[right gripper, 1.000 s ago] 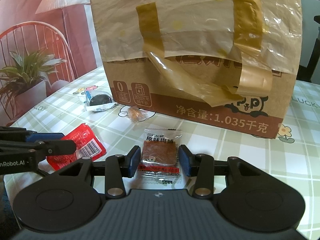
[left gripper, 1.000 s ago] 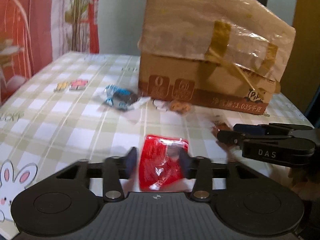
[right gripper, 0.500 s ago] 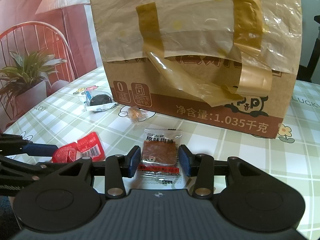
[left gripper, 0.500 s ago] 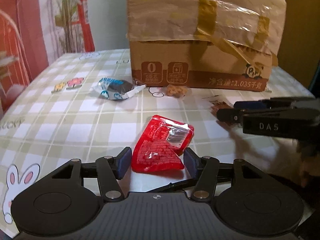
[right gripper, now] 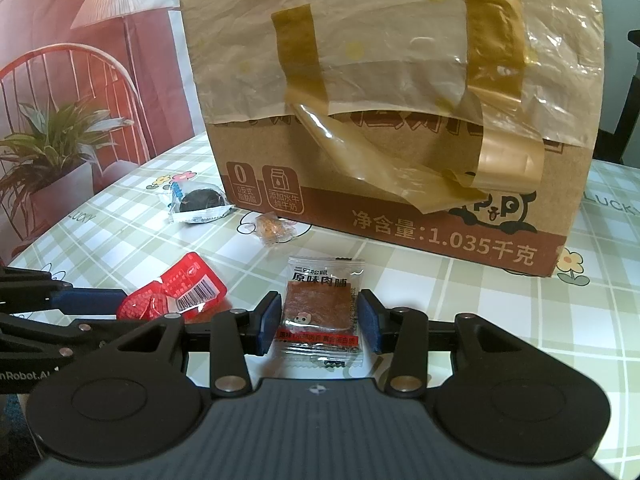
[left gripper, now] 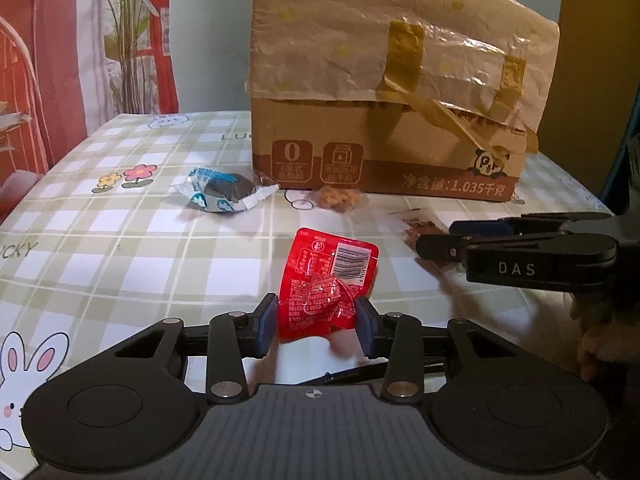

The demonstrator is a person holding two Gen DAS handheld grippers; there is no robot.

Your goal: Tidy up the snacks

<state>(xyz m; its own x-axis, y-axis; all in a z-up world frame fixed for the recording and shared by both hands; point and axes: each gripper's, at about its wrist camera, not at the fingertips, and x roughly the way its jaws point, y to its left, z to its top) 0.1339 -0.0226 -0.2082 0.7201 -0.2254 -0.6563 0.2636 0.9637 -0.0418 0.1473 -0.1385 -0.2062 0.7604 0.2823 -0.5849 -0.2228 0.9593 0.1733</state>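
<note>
Both units are showing matte black housings with ribbed tops. The left gripper (left gripper: 316, 326) is carrying blue pads and silver pivot screws; the right gripper (left gripper: 434, 238) is displaying white "DAS" lettering.

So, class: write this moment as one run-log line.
left claw: closing, pads on crinkled red foil snack packet | right claw: astride clear jerky packet | brown cardboard box: behind
</note>
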